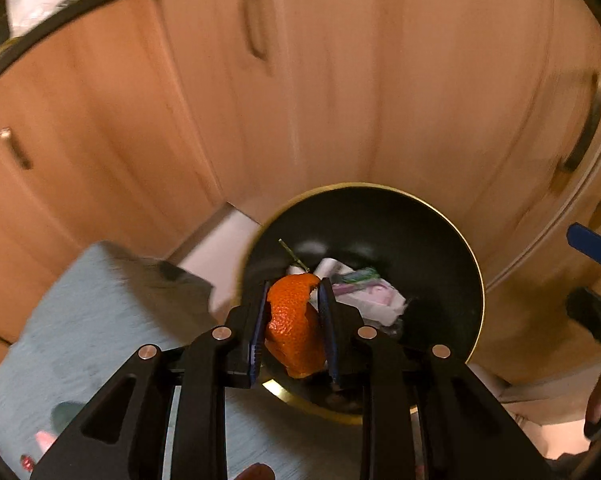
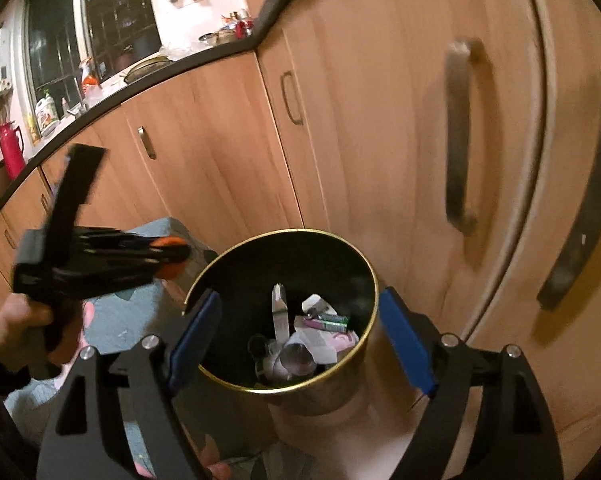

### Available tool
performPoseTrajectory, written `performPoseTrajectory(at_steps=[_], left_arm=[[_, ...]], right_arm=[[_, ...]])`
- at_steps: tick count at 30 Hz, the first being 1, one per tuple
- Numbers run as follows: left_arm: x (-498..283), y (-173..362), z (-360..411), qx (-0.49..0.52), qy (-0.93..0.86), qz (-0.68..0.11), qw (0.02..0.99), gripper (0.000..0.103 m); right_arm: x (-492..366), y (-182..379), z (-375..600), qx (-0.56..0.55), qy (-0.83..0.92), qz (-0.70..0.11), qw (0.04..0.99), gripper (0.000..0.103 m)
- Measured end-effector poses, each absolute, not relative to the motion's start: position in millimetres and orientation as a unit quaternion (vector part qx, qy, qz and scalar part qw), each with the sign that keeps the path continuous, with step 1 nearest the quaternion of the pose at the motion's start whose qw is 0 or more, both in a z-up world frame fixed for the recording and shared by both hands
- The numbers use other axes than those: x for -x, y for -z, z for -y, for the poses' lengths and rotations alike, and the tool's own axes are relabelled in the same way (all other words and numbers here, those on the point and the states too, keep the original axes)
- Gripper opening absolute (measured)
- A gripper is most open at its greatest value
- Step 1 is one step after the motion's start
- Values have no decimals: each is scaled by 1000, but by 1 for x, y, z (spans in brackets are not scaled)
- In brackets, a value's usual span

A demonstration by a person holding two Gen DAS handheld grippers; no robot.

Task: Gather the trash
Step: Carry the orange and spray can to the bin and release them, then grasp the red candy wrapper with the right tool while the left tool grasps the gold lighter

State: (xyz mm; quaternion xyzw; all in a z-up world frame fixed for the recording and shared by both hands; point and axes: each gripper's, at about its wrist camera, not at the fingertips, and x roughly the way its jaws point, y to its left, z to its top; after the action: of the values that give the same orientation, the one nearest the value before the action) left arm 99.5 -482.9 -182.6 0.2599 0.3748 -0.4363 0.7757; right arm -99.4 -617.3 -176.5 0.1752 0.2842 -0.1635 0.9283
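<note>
My left gripper (image 1: 292, 300) is shut on an orange peel (image 1: 294, 320) and holds it over the near edge of a round black trash bin with a gold rim (image 1: 476, 280). Inside the bin lie paper and wrappers (image 1: 364, 292). In the right wrist view the left gripper (image 2: 176, 258) with the peel (image 2: 168, 256) shows at the left, beside the bin (image 2: 374, 280). My right gripper (image 2: 300, 336) is open and empty, its blue pads either side of the bin's opening, above the trash (image 2: 316, 340).
Wooden cabinet doors with metal handles (image 1: 256, 24) stand right behind the bin. A light blue mat or cloth (image 1: 92, 312) lies on the floor left of the bin. A dark countertop (image 2: 140, 84) with kitchen items runs above the cabinets.
</note>
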Motion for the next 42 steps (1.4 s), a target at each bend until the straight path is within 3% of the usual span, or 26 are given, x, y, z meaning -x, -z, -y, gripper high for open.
performPoseTrajectory(at_steps=[4, 7, 10, 13, 16, 21, 23, 28, 29, 32, 37, 42], left_arm=[[-101, 209, 511, -264, 437, -402, 760, 25], [-107, 225, 526, -269, 428, -411, 758, 41], [-113, 227, 531, -263, 423, -416, 761, 43], [-114, 220, 522, -254, 429, -409, 764, 60], [-118, 202, 496, -240, 426, -398, 776, 59], [-138, 153, 392, -177, 388, -378, 822, 60], [-151, 136, 326, -148, 351, -366, 849, 71], [-180, 130, 162, -116, 192, -355, 908, 72], [-189, 135, 119, -100, 148, -364, 914, 72], [-202, 148, 36, -59, 71, -380, 920, 72], [-208, 168, -52, -14, 9, -393, 920, 73], [-209, 177, -76, -3, 8, -394, 919, 75]], right_arm=[[96, 184, 619, -179, 159, -288, 927, 82], [94, 187, 617, -178, 155, -292, 927, 82], [92, 188, 614, -177, 152, -294, 927, 82], [89, 183, 605, -172, 146, -294, 929, 82], [80, 172, 588, -158, 128, -295, 933, 82], [40, 154, 535, -125, 53, -304, 943, 82], [13, 148, 501, -110, -3, -316, 942, 82], [-68, 143, 382, -75, -155, -354, 919, 82], [-89, 146, 348, -57, -185, -367, 910, 77], [-135, 157, 271, -21, -232, -393, 890, 46], [-196, 182, 192, 2, -228, -416, 880, 49], [-217, 201, 163, 32, -209, -443, 871, 48]])
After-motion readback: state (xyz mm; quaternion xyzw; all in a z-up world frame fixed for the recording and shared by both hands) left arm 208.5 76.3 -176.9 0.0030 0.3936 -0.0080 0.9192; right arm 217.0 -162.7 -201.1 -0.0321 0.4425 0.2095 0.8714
